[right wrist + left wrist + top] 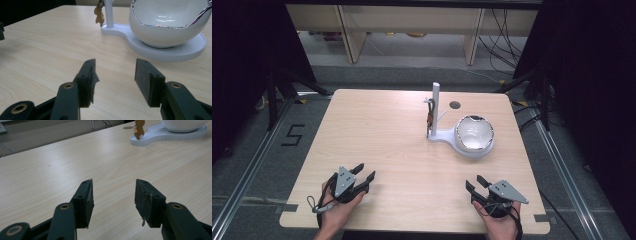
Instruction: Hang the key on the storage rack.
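- I take the white bowl [474, 133] as my landmark; it sits on the round end of a white stand base [443, 136], toward the far right part of the surface [382, 145].
- A white post [435, 107] rises upright from the narrow end of that base, just left of the bowl.
- A small brown figure charm [429, 120] hangs against the post, on the side away from the bowl; in the right gripper view it dangles just above the base [99, 15].
- My left hand-held gripper [364, 176] rests at the near edge of the surface, well apart from the bowl and far to its left. Its jaws are spread and hold nothing; in its own view [113, 192] bare wood lies between them.
- My right hand-held gripper [475, 183] sits at the near edge, nearly straight in front of the bowl but still well short of it. It too is released, with only surface between its jaws [115, 71].
- From the right gripper view the bowl [170, 23] looks empty, with a silver wavy rim.
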### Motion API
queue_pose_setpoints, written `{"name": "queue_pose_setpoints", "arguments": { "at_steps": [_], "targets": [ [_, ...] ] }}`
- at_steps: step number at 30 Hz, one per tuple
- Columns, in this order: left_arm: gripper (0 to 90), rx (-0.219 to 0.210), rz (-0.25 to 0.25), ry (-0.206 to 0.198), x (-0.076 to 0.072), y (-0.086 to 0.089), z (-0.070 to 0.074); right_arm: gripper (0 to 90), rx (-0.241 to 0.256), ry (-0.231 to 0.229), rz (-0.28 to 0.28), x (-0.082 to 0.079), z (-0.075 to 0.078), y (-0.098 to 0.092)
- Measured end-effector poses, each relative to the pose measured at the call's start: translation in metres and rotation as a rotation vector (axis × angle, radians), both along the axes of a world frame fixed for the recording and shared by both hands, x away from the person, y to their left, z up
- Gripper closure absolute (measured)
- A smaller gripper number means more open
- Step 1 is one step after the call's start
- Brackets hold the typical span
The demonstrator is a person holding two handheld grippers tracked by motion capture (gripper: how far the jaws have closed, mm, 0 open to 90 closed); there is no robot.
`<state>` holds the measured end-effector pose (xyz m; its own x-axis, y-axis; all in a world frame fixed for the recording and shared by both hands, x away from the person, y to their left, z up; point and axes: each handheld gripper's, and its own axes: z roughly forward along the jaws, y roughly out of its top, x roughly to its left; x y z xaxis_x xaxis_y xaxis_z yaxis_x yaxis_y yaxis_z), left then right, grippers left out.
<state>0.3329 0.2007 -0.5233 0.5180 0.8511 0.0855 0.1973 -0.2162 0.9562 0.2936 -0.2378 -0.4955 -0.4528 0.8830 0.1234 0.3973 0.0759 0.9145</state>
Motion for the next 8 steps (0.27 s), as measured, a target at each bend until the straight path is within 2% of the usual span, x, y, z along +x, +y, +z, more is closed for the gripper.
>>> {"name": "queue_pose_setpoints", "arguments": {
  "at_steps": [1, 2, 4, 5, 6, 8],
  "targets": [
    [47.6, -0.009, 0.01, 0.0, -0.0014, 0.0007, 0.0002, 51.4, -0.025, 0.006, -0.021, -0.0013, 0.0001, -0.0019],
    [47.4, -0.009, 0.01, 0.0, -0.0014, 0.0007, 0.0002, 51.1, -0.001, 0.01, -0.036, -0.0029, -0.0001, -0.0012],
    [47.1, -0.023, 0.015, -0.003, -0.0007, 0.0015, -0.0003, 50.7, -0.015, -0.008, -0.023, -0.0009, -0.0017, -0.0035],
    [46.6, -0.021, 0.019, -0.004, -0.0014, 0.0007, -0.0004, 49.8, -0.032, -0.014, -0.021, -0.0008, -0.0026, -0.006],
    [46.5, -0.002, 0.018, -0.004, -0.0022, 0.0005, 0.0001, 49.4, -0.013, 0.0, -0.025, -0.0007, -0.0037, -0.0058],
    [46.4, 0.002, 0.015, -0.003, -0.0023, -0.0004, 0.0, 49.0, -0.013, 0.009, -0.028, -0.0012, -0.004, -0.0067]
  ]
}}
